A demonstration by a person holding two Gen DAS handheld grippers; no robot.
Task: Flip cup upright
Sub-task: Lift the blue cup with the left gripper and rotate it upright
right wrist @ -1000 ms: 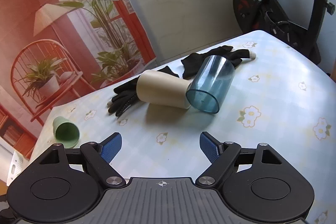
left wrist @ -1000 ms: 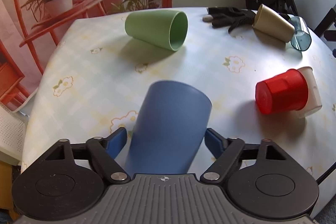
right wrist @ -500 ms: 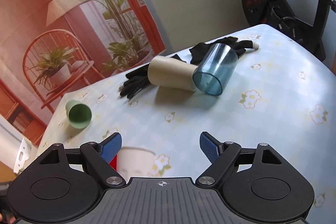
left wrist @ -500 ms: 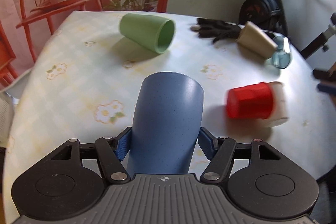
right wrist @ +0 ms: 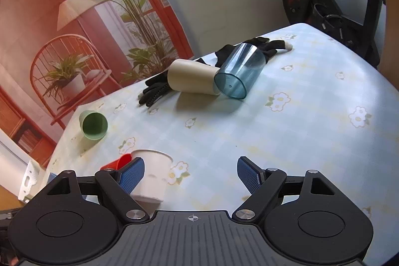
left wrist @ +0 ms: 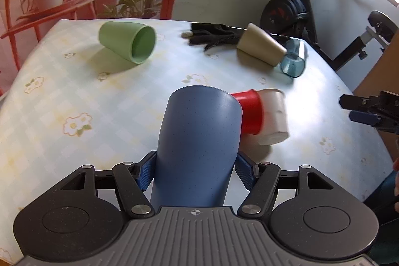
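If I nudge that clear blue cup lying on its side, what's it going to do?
The clear blue cup will probably roll, curving since it tapers. The beige cup touching its rim may block one direction. It looks like thin plastic, so likely light.

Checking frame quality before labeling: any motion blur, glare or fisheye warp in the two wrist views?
Left wrist view: red cup and white cup are motion-smeared, blue cup in the left gripper stays sharp; sunlit glare on the table. Right wrist view: sharp, hard shadows under the beige cup and clear blue cup, table edge bowed by fisheye.
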